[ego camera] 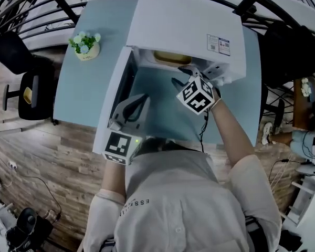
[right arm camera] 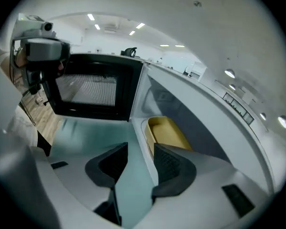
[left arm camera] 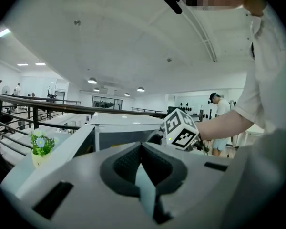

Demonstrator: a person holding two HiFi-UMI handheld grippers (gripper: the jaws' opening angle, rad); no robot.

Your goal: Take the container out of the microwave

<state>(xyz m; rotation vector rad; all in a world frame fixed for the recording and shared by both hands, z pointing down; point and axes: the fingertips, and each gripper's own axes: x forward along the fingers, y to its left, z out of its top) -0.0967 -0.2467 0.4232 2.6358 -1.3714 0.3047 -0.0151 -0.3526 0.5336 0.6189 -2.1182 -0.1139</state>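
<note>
A white microwave (ego camera: 189, 25) stands on the light blue table (ego camera: 163, 109) with its door (ego camera: 118, 80) swung open to the left. A shallow yellow container (ego camera: 171, 57) sits inside the cavity. My right gripper (ego camera: 179, 75) is just in front of the opening, open and holding nothing. In the right gripper view the container (right arm camera: 167, 132) lies just beyond the right finger of that gripper (right arm camera: 140, 149), apart from it. My left gripper (ego camera: 143, 98) hovers over the table near the door's lower edge. Its jaws (left arm camera: 142, 146) are shut and hold nothing.
A small pot of flowers (ego camera: 85, 45) stands at the table's far left. Black railings ring the table and a chair (ego camera: 26, 93) stands on the wooden floor to the left. The dark-windowed door (right arm camera: 90, 89) stands to the left of my right gripper. A person (left arm camera: 219, 109) stands far off.
</note>
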